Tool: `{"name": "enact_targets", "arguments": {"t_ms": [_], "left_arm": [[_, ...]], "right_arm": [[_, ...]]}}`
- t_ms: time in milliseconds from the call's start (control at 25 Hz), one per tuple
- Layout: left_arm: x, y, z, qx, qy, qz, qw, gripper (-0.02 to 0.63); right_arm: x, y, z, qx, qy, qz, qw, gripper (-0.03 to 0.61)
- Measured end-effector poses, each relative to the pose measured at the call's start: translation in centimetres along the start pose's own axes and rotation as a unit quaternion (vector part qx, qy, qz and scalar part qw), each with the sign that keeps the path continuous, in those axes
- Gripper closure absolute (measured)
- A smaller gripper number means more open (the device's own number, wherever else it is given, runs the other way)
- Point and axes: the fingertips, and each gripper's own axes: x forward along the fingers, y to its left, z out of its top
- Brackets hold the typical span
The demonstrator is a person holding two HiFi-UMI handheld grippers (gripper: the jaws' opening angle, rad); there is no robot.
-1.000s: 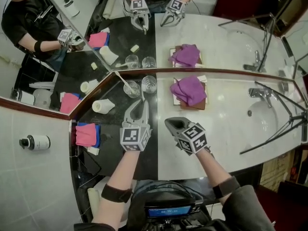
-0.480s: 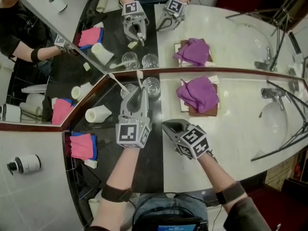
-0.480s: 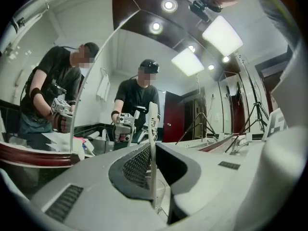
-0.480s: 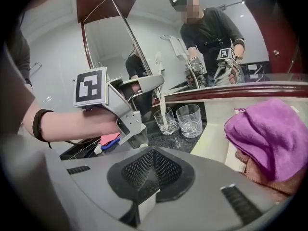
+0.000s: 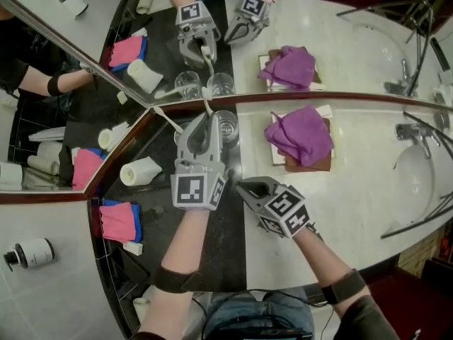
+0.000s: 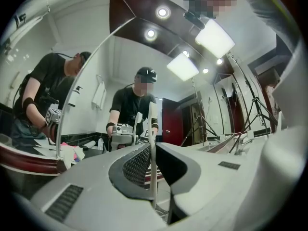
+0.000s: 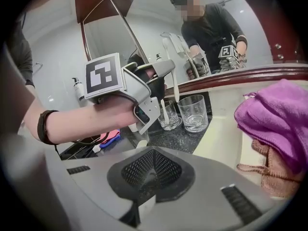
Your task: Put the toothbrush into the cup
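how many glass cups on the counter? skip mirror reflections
2, side by side on the dark counter strip: left cup holds a toothbrush, right cup is empty.

The left hand-held gripper point(image 5: 203, 121) hides most of one cup point(image 5: 180, 137); the sink point(image 5: 425, 180) is cut off.

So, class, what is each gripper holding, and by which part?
Left gripper: a toothbrush, clamped upright by its handle. Right gripper: shut, holding nothing.

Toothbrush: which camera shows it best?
The left gripper view: the toothbrush stands upright, clamped between the jaws, close up. The head view shows just its end past the jaws; the right gripper view shows it small, side-on.
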Motion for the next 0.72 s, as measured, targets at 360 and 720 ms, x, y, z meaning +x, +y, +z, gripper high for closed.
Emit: {"name": "enact_targets", "arguments": {"t_ms": [360, 720], "left_arm": [[1.0, 0.2, -1.9, -0.001, 0.009, 0.001, 1.0, 0.583], [1.3, -0.3, -3.8, 0.004, 0.036, 0.01, 0.9993, 0.575]], "right_arm": [[0.2, -0.6, -1.6, 0.009, 0.001, -0.005, 1.0, 0.558], [-0.1, -1.0, -1.5, 0.016, -0.001, -0.01, 1.0, 0.558]]}}
